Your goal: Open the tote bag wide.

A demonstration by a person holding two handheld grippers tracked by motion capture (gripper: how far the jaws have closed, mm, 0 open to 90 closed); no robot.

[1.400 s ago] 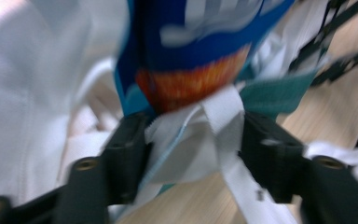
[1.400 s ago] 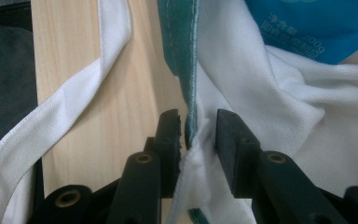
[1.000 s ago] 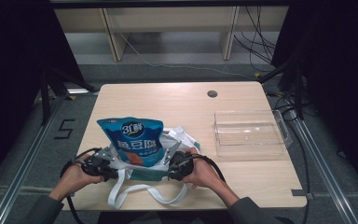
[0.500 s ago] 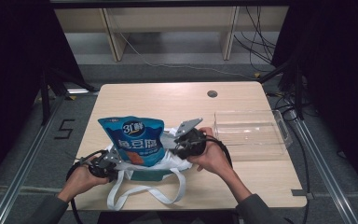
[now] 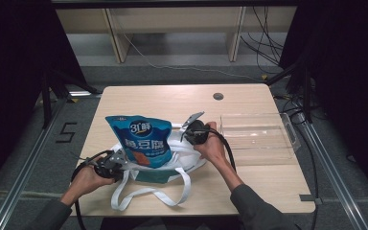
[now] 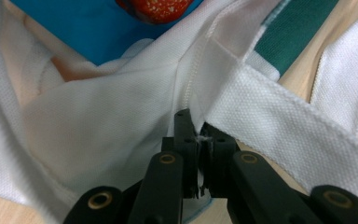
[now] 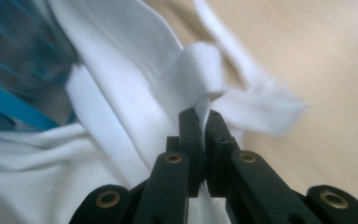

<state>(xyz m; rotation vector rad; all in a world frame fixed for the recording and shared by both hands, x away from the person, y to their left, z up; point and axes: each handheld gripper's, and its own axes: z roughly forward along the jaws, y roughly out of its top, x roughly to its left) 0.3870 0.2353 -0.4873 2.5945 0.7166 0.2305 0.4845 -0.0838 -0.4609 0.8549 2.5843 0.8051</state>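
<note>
White woven-fabric tote bag [image 5: 172, 165] w/ green panel, rumpled at table's [image 5: 268, 182] 6 o'clock edge; blue foil snack pouch [image 5: 141, 141] upright in its mouth. Left gripper [image 6: 199, 140] clamped on bag hem at 8 o'clock; right gripper [image 7: 204, 122], jaws just closed, pinches white cloth at 2 o'clock.

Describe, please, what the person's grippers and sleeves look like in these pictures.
Each gripper, left gripper and right gripper, has two black jaws on black links with brass-coloured pivot rings. A black cable trails from the right one, which carries a grey plate on top. Both sleeves are dark grey.
</note>
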